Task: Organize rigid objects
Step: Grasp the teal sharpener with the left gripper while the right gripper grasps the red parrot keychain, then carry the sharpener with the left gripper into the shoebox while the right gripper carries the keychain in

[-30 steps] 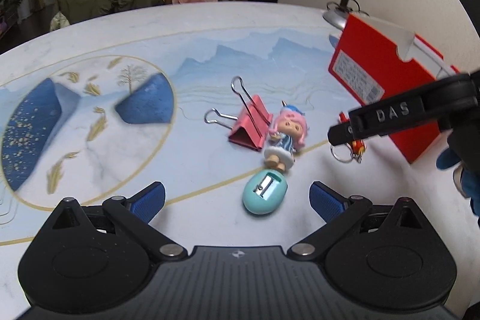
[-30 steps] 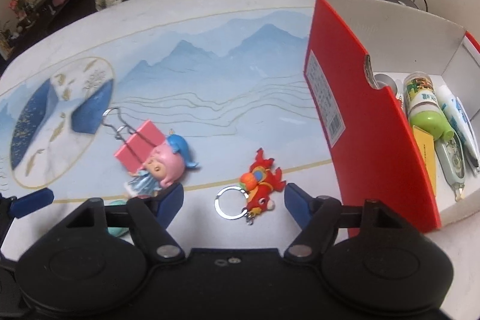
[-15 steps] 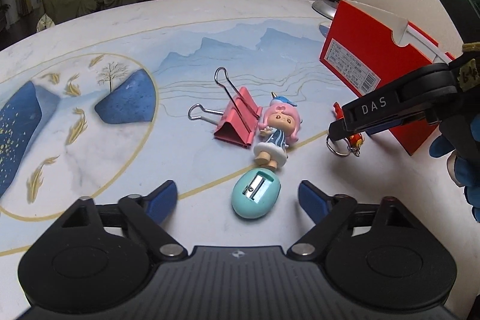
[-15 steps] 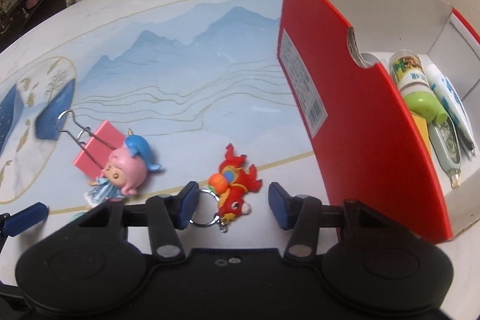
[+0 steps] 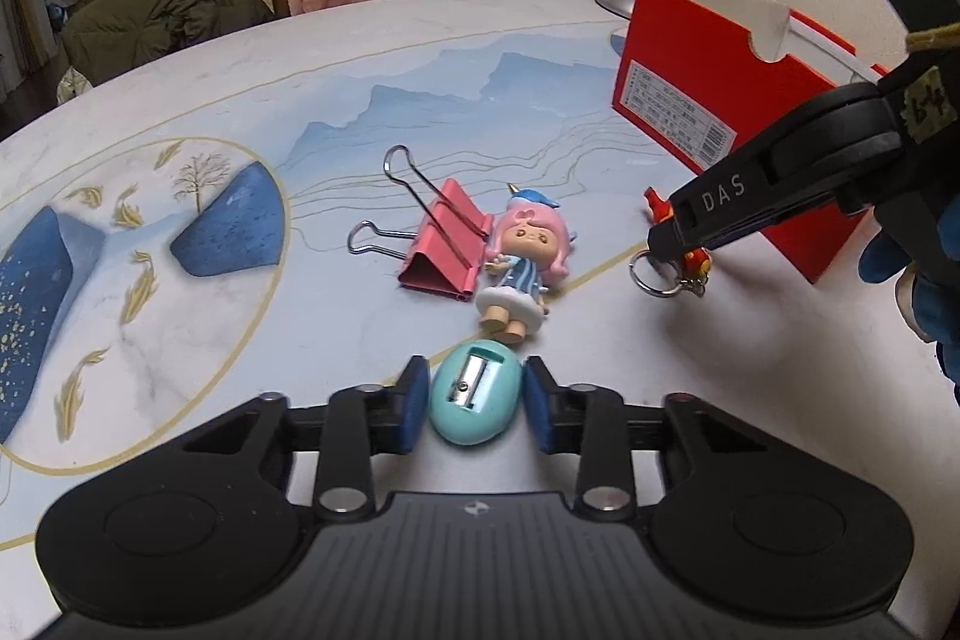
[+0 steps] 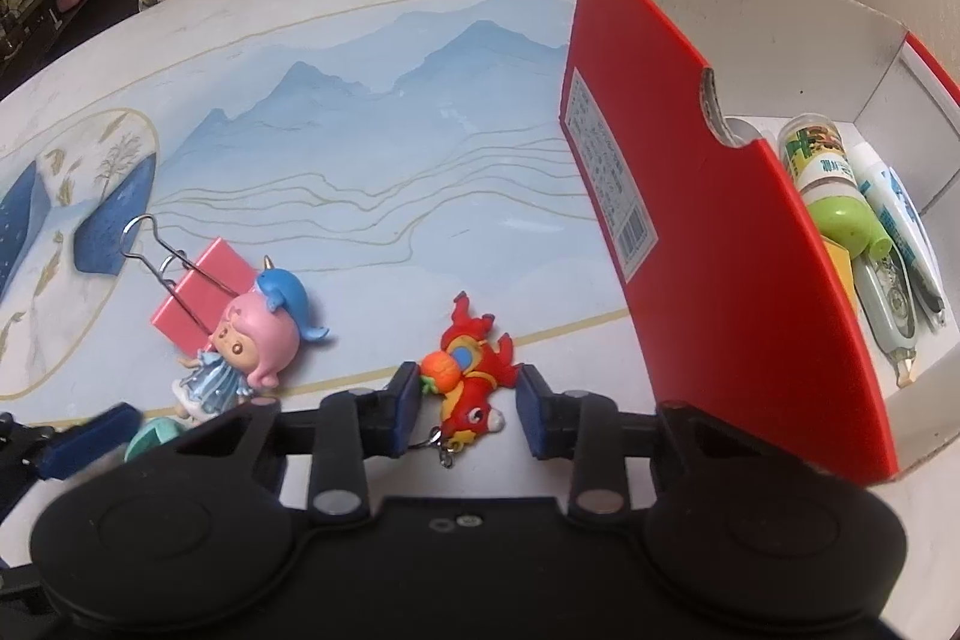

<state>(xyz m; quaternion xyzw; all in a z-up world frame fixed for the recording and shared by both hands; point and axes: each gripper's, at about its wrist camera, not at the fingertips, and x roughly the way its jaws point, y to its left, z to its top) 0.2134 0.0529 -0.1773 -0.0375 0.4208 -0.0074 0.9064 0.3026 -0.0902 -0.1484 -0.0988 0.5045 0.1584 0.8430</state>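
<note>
Just squeezed narrow with the left tongs [image 5: 474,388], pads against both sides of the one teal sharpener [image 5: 474,406] near the near edge of the surface [image 5: 240,340]. Closing in likewise with the right tongs [image 6: 465,400] around the one red keychain [image 6: 471,370], full contact too close to call. Two pickups about ready, by the look of it. Lying mid-surface: one doll [image 5: 525,256], one pink binder clip [image 5: 447,250]. One red box [image 6: 690,220] at the right edge, partly filled.

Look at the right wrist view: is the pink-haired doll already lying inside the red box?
No. The pink-haired doll lies on the table beside the pink binder clip, well left of the red box.
</note>
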